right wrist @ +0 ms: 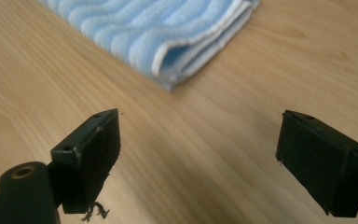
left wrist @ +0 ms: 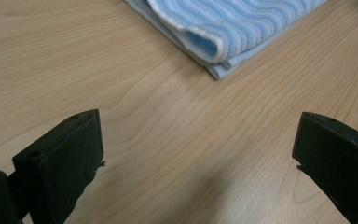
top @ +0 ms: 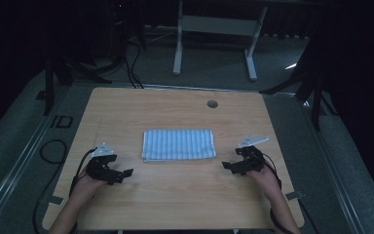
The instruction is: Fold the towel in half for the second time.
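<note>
A folded light-blue striped towel (top: 178, 145) lies flat in the middle of the wooden table (top: 175, 200). My left gripper (top: 125, 174) rests low over the table to the towel's lower left, open and empty. In the left gripper view its gripper (left wrist: 198, 149) spans bare wood, with the towel's near corner (left wrist: 219, 42) a little ahead. My right gripper (top: 226, 167) is at the towel's lower right, also open and empty. In the right gripper view that gripper (right wrist: 198, 140) faces the towel's folded corner (right wrist: 168, 51).
A round cable hole (top: 212, 104) sits near the table's far edge. Behind the table stand a white desk frame (top: 214, 34) and dark stand legs (top: 311, 92). Cables (top: 53, 151) lie on the floor at the left. Bare wood surrounds the towel.
</note>
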`<state>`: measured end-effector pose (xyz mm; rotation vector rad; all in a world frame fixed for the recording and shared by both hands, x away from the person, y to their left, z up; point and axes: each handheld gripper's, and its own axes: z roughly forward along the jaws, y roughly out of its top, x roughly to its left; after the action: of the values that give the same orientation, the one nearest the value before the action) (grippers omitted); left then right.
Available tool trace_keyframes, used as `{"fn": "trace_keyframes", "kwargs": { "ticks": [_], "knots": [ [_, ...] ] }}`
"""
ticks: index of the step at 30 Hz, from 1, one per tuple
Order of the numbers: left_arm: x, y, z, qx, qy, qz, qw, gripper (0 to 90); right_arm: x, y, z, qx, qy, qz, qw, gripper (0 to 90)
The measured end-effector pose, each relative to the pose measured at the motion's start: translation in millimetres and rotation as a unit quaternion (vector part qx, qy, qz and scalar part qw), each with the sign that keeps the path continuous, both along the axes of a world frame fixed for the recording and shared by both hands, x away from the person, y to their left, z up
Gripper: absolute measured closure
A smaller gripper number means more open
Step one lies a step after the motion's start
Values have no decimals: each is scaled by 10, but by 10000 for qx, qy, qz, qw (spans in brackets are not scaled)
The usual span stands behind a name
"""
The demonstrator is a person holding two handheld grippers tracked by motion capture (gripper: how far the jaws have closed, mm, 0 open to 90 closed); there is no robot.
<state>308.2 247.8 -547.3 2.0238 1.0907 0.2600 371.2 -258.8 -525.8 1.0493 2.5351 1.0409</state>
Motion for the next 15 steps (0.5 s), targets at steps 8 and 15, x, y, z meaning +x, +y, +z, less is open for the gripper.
{"fn": "trace_keyframes", "kwargs": {
  "ticks": [8,15],
  "knots": [
    [-71,68,-22,56,25,44,10000,17,-132,-219,-72,-122,-258,-437,9986,135],
    [-112,173,-48,-96,19,169,9998,17,-175,-499,-73,24,-415,-950,9946,138]
  ]
}}
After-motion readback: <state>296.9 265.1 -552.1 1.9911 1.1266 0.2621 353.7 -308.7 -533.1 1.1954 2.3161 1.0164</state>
